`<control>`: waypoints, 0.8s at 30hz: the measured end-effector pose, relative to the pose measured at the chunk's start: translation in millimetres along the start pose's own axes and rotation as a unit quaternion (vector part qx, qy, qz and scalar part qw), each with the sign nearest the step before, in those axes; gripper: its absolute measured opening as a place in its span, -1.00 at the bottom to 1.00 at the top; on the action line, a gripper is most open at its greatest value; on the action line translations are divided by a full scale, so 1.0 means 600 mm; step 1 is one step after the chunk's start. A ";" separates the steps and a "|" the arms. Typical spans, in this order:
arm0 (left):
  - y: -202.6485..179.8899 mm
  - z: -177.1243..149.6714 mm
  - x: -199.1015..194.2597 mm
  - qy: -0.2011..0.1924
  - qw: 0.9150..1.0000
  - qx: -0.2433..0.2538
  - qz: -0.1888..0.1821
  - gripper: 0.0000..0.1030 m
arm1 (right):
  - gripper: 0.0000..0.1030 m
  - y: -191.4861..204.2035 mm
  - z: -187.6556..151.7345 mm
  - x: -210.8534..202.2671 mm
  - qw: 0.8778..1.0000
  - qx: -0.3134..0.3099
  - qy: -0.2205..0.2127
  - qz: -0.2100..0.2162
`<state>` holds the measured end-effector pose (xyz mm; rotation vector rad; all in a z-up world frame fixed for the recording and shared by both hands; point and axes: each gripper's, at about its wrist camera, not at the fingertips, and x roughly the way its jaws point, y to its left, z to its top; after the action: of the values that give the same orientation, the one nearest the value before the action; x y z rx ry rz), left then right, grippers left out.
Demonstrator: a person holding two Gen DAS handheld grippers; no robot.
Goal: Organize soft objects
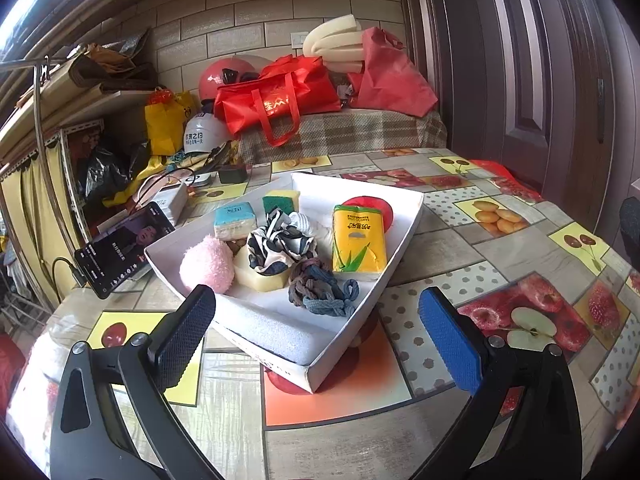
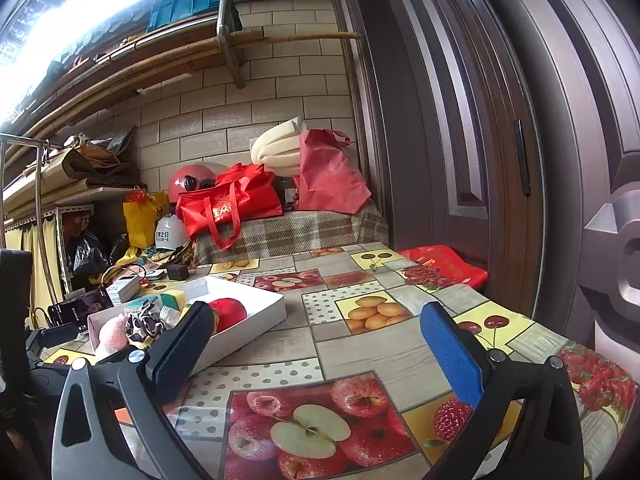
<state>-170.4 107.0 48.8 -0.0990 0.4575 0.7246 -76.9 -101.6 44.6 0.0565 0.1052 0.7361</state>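
Both tools gape wide and hold nothing: the left tool [image 1: 316, 320] hangs at lower centre, over the near corner of the shallow white cardboard tray [image 1: 404, 236]; the right tool [image 2: 316, 332] faces bare counter [image 2: 400, 356]. The fluffy pink pom-pom [image 1: 207, 266] at centre-left looks light and squashy; pinch across its middle.

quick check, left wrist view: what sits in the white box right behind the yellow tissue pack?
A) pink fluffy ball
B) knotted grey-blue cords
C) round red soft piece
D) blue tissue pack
C: the round red soft piece pokes out just behind the yellow tissue pack at the far side of the white box; the other three lie to the pack's left or nearer the camera.
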 end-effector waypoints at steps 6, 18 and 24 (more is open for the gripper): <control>-0.005 0.000 0.004 0.003 1.000 0.008 0.019 0.99 | 1.00 0.000 0.000 0.000 1.000 0.003 0.002 0.001; -0.019 0.006 0.012 -0.007 0.999 0.033 0.007 0.99 | 1.00 -0.011 0.001 0.016 1.000 0.006 0.026 0.002; -0.016 0.003 0.029 0.016 0.999 0.025 0.015 0.99 | 1.00 -0.010 -0.001 0.028 0.999 0.006 0.046 -0.005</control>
<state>-152.0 110.8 42.4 -0.0573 0.5076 0.7408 -60.6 -94.4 42.5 0.0327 0.1971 0.7283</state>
